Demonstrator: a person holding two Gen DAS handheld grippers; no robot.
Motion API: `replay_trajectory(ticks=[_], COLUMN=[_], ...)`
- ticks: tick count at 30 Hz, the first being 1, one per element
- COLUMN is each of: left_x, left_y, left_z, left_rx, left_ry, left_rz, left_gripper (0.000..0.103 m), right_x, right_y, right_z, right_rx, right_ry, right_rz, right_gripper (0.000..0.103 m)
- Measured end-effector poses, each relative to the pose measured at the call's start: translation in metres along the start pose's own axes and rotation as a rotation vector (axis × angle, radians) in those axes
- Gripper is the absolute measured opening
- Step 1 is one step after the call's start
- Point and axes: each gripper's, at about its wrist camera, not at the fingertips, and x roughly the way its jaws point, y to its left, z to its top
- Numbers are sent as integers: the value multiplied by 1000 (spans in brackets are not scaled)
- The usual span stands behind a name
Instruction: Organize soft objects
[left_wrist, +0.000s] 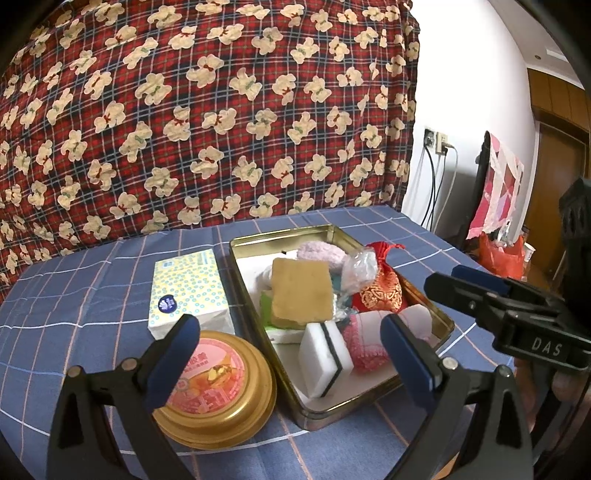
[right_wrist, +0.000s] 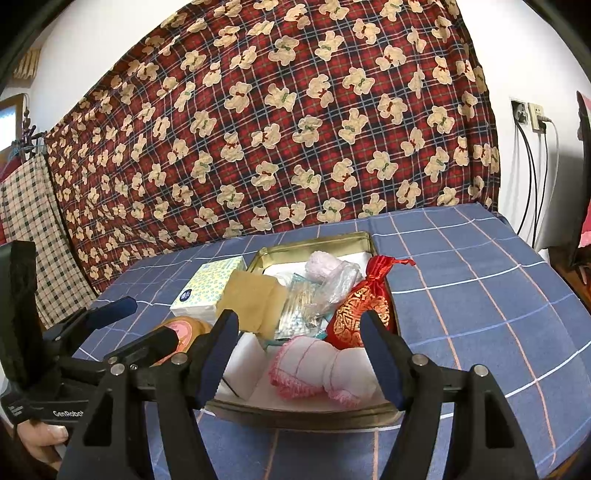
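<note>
Surface: blue checked tablecloth (left_wrist: 92, 295) before a hanging red bear-print blanket (left_wrist: 221, 110). Container: gold tin (left_wrist: 441, 314), heaped with soft goods: tan sponge (left_wrist: 301, 291), white sponge with dark stripe (left_wrist: 325, 360), pink-edged cloth (right_wrist: 321, 365), red brocade pouch (right_wrist: 364, 299), lilac fluffy item (left_wrist: 319, 253), crinkled plastic bag (right_wrist: 336, 278). Beside the tin: tissue pack (left_wrist: 188, 291), round gold can (left_wrist: 221, 398). Left gripper (left_wrist: 291, 354) and right gripper (right_wrist: 299, 350): both spread wide, holding nothing, hovering at the tin's near edge. Risk (judged): the tan sponge sits tilted atop the heap, so a grab at its neighbours could tip it out; pouch and cloth overlap the rim.
</note>
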Motion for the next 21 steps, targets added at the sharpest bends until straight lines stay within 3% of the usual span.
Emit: replay_trajectory(ticks=[21], left_x=[4], left_y=[6], left_z=[-6], left_rx=[-24], left_ry=[8], left_rz=[28], left_gripper=[100], right_x=[0], right_y=[-9], right_z=[-3], right_rx=[14], right_ry=[4], right_rz=[-3], right_gripper=[70])
